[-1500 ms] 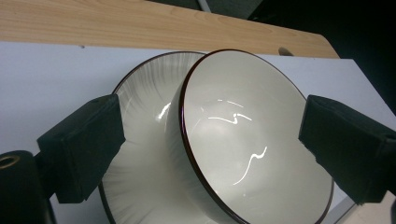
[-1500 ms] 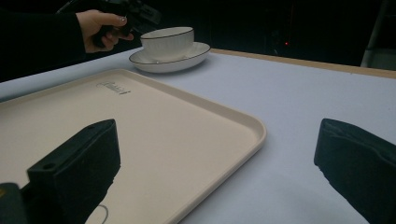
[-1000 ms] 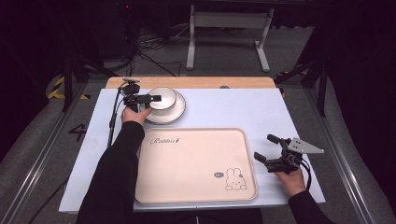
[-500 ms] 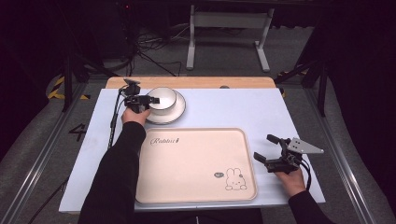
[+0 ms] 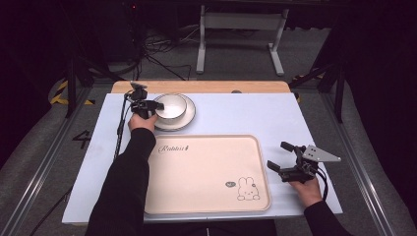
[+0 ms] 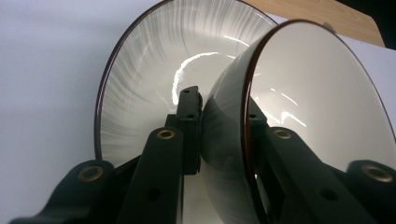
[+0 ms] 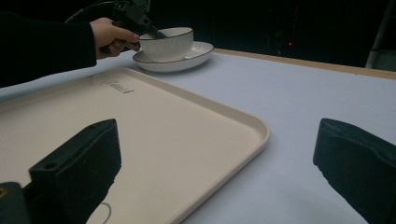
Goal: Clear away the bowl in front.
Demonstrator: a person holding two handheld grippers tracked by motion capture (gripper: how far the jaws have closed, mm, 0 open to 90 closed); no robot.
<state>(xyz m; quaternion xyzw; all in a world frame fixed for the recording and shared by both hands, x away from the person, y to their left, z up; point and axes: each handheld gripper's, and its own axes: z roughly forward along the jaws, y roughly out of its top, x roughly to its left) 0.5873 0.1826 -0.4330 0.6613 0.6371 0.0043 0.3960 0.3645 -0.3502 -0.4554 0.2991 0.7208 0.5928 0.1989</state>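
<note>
The bowl point(image 5: 170, 106) is seen on its plate point(image 5: 189, 114) beyond the tray point(image 5: 206, 172). Its rim is pinched by the just-closed left gripper point(image 6: 224, 126), shown close up; the right gripper point(image 5: 286, 159) is held spread.

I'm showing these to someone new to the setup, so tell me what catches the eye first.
At the far left of the table, the left tool has just closed its jaws on the rim of a white bowl that sits on a plate. A big cream tray with a rabbit drawing lies bare in the middle. The right tool rests open at the tray's right edge.
</note>
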